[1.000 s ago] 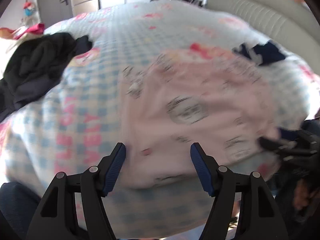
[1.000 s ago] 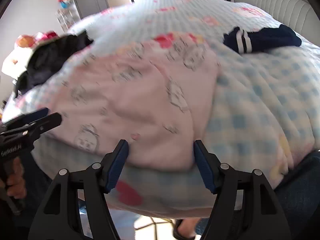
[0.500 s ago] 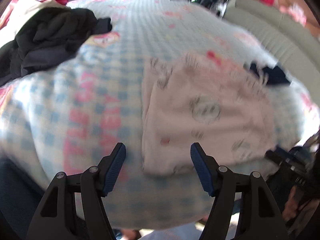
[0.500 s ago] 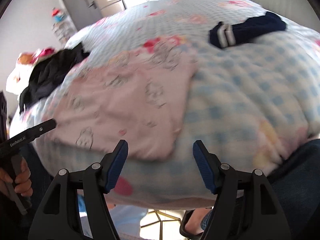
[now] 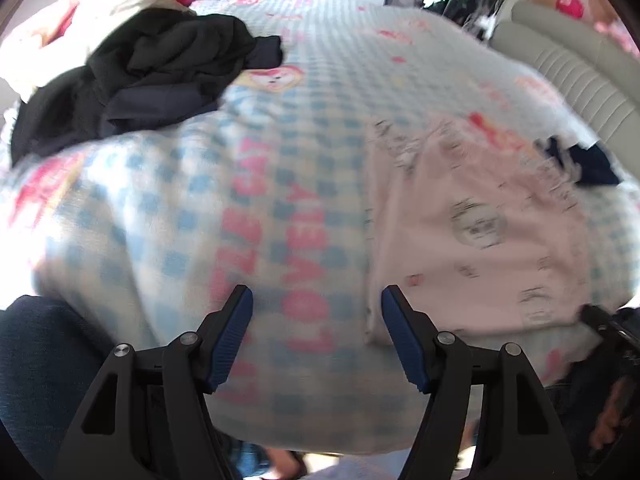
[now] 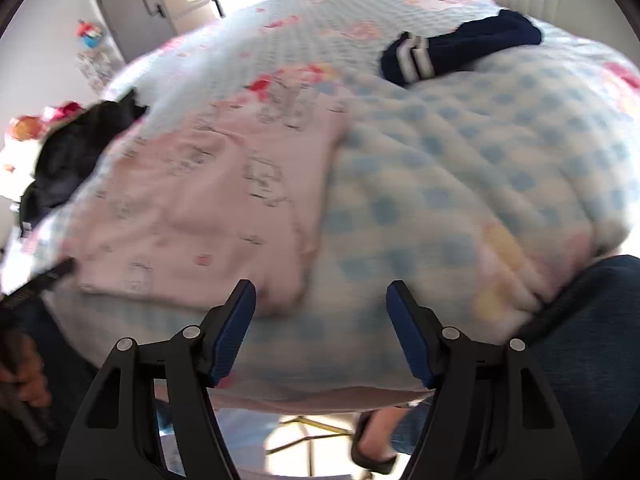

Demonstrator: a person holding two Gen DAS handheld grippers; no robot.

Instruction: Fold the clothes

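A pink garment [image 5: 476, 240] is lying folded flat near the bed's [image 5: 168, 216] front edge, on the checked blanket. The left tool [image 5: 316, 336] is hovering released over bare blanket, the garment's left edge just beside its right finger. The right tool [image 6: 320, 332] is hanging released too, gripping nothing, the garment's front right corner close by its left finger. A dark pile [image 5: 132, 76] is sitting at the bed's far left, and a navy piece [image 6: 460, 52] is resting toward the far right.

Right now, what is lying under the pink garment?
The pink garment lies flat on the blue-checked blanket, which shows all around it. Whether anything else is beneath the garment cannot be seen.
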